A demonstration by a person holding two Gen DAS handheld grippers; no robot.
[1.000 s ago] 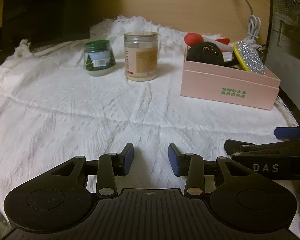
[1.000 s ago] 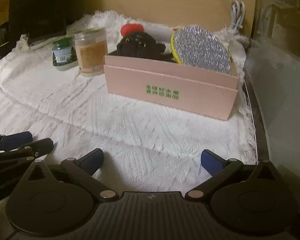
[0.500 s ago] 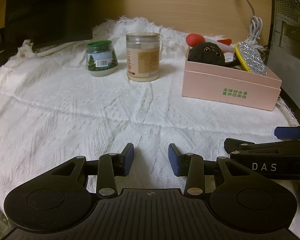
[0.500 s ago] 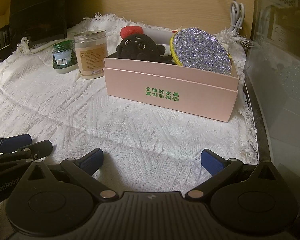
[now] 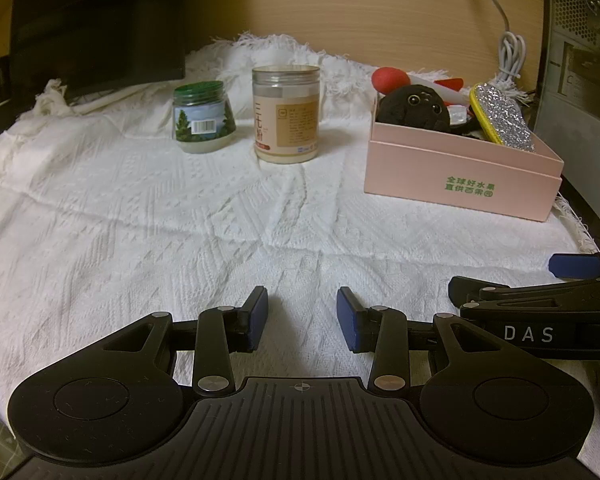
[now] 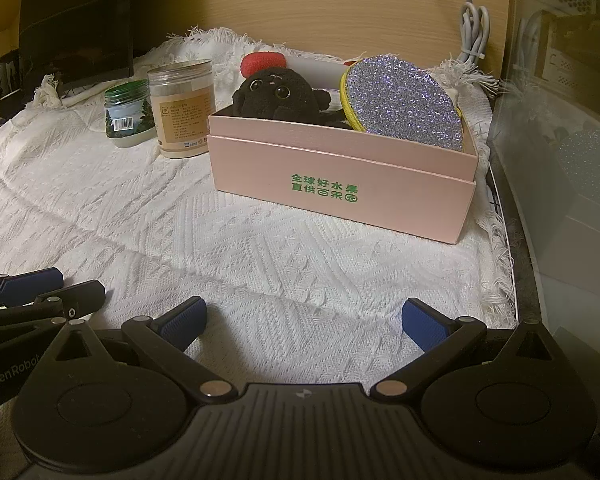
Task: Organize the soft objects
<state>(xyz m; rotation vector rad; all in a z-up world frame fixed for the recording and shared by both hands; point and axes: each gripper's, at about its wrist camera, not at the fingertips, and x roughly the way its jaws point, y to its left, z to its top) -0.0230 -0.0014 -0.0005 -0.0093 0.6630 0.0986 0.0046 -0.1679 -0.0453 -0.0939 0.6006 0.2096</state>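
White woven cloth (image 5: 180, 220) under pink box (image 6: 340, 176) (wooden wall (image 5: 360, 8) behind), both grippers' jaws apart, empty.

White woven cloth (image 6: 260, 264) with raised zigzag and diamond texture, frayed fringe at the edges. Pale pink box (image 6: 340, 184) printed with green characters on the front wall. Inside: black plush toy (image 6: 276, 98) with shiny dark eyes, red round piece (image 6: 262, 65) behind it, silver glitter pad (image 6: 404, 100) rimmed in yellow. Green-lidded jar (image 5: 204, 120) with a pine-tree label and barcode. Clear jar (image 5: 286, 114) with beige label, cream contents. Black left tongs (image 5: 302, 312) with blue pads (image 5: 258, 316); black right tongs (image 6: 304, 320), blue pads (image 6: 424, 324) too. Light wood-grain wall behind.
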